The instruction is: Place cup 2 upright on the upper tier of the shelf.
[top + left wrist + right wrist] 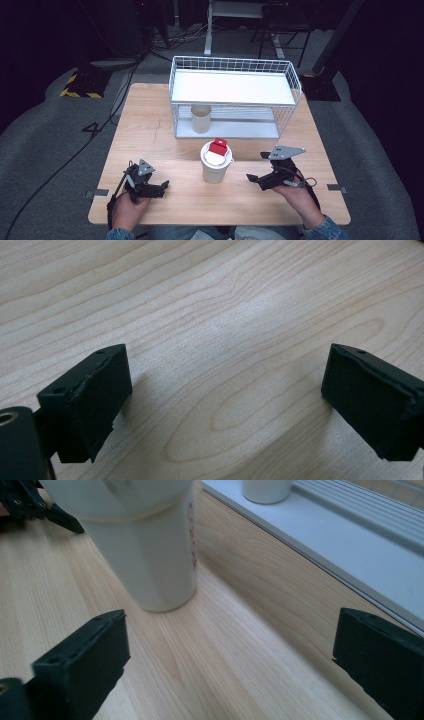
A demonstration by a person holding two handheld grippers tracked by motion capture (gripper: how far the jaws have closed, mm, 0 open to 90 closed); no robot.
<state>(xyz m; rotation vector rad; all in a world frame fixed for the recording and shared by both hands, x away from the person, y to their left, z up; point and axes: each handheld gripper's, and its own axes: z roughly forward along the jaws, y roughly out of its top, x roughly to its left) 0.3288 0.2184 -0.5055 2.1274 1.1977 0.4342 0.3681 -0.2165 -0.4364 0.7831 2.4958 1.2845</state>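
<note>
While both grippers, left (159, 187) and right (256, 166), gape empty, two cups stand: one lidded (215, 165), one shelved (201, 118).

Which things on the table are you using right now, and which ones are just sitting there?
Probably in use:
- white cup with the red-and-white thing on top, nearest both grippers
- left gripper, open
- right gripper, open, pointing at that cup

Just sitting:
- wire shelf rack
- beige cup on its lower shelf

Pale wood-grain table (165, 125), matt paper-looking cup (214, 170), white-coated wire rack (290, 80).
</note>
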